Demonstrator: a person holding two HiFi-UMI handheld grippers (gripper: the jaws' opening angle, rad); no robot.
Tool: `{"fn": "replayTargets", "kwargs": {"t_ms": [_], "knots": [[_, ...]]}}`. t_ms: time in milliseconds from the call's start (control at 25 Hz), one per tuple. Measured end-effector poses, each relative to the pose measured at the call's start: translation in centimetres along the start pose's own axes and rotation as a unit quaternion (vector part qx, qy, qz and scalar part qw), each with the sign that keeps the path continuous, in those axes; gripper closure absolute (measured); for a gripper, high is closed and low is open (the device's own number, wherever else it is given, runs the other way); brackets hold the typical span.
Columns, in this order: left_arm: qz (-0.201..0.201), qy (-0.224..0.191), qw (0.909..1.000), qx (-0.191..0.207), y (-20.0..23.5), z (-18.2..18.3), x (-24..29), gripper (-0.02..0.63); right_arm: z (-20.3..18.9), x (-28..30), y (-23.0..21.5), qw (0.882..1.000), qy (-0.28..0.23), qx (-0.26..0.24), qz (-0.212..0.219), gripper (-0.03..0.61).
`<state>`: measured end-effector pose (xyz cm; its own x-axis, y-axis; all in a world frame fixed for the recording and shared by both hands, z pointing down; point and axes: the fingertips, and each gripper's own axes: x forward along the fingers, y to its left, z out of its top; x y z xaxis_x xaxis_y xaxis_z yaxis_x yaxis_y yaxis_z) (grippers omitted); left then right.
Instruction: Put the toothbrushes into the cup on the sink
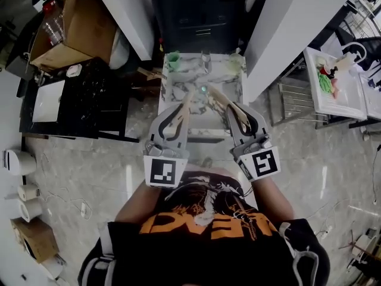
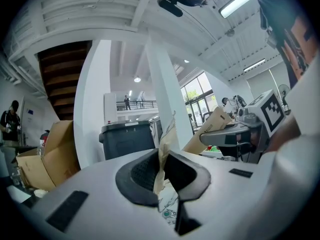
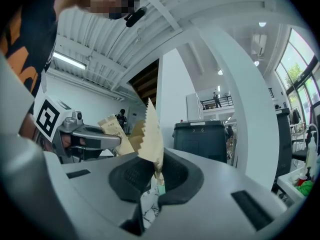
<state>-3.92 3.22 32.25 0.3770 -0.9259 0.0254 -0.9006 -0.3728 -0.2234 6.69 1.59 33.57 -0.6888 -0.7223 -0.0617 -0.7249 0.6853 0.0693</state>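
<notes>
My left gripper (image 1: 180,113) is shut on a toothbrush in a brown paper wrapper (image 1: 186,105); in the left gripper view the wrapper (image 2: 165,143) stands upright, pinched between the dark pads (image 2: 142,174). My right gripper (image 1: 240,115) is shut on a second wrapped toothbrush (image 1: 226,103), whose saw-toothed top (image 3: 150,136) rises from its jaws. Both are held side by side above the near edge of the marble sink (image 1: 178,79). A green cup (image 1: 173,59) stands at the sink's back left corner, well beyond both grippers.
A faucet (image 1: 205,58) and another green item (image 1: 236,62) stand at the sink's back. A black table (image 1: 77,100) and cardboard box (image 1: 65,22) lie to the left, a white rack (image 1: 333,82) to the right. A dark bin (image 2: 127,136) and white columns stand ahead.
</notes>
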Motion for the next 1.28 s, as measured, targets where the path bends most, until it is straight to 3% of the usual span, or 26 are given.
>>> {"fn": "replayTargets", "kwargs": {"t_ms": [400, 640, 800, 1280], "knots": [[-0.013, 0.017, 0.9996, -0.016, 3.3, -2.8, 5.2, 0.565, -1.0, 5.8, -2.5, 1.000, 0.003, 0.017, -0.011, 0.539], [-0.043, 0.015, 0.9989, -0.013, 6.4, -3.4, 9.0, 0.565, -2.5, 10.1, -4.7, 0.998, 0.051, 0.005, -0.030, 0.539], [-0.059, 0.018, 0.9977, -0.029, 8.2, -4.6, 10.7, 0.565, -1.4, 12.8, -5.0, 0.999, 0.024, 0.009, -0.045, 0.539], [-0.097, 0.008, 0.9947, -0.035, 9.7, -6.2, 14.1, 0.565, -3.0, 14.7, -6.8, 0.995, 0.041, 0.007, -0.094, 0.539]]}}
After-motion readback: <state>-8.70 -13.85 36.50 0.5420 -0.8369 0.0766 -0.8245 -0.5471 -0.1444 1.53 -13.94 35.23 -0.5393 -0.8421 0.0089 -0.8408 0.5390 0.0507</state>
